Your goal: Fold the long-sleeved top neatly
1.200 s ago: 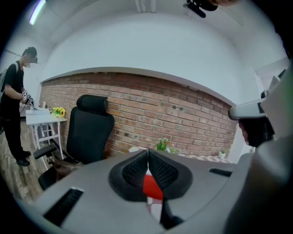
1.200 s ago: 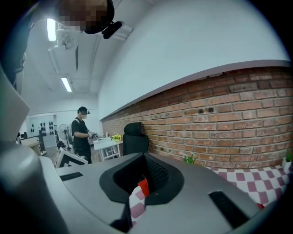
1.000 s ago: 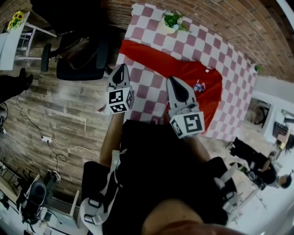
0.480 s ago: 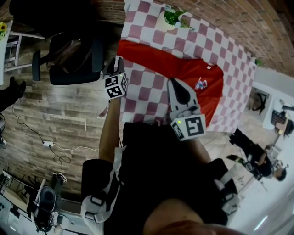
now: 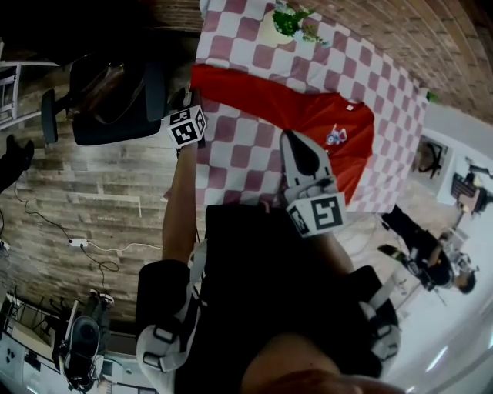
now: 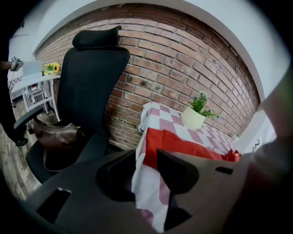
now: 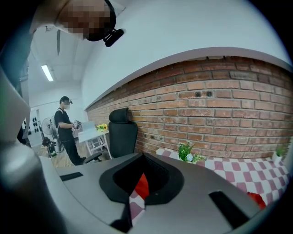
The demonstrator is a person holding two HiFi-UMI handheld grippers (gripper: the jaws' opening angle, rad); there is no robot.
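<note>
The red long-sleeved top [image 5: 308, 115] lies spread on a red-and-white checked tablecloth [image 5: 231, 158], one sleeve stretched toward the table's left edge. My left gripper [image 5: 189, 98] hangs at that edge just below the sleeve end. Its jaws are opening, and between them [image 6: 145, 157] I see only the cloth's hanging edge and the red sleeve [image 6: 183, 146] beyond, nothing pinched. My right gripper [image 5: 290, 138] hovers over the tablecloth in front of the top's body. Its jaws [image 7: 142, 160] are shut on nothing; a sliver of red top [image 7: 143, 185] shows past them.
A potted plant [image 5: 291, 21] stands at the table's far edge. A black office chair [image 5: 108, 100] with a brown bag [image 6: 55, 135] sits just left of the table. A brick wall [image 6: 183, 59] is behind. A person [image 7: 66, 128] stands far off; others [image 5: 431, 265] are at right.
My left gripper has travelled away from me and down to the table's left edge beside the sleeve end. The right gripper has only drifted a little.
</note>
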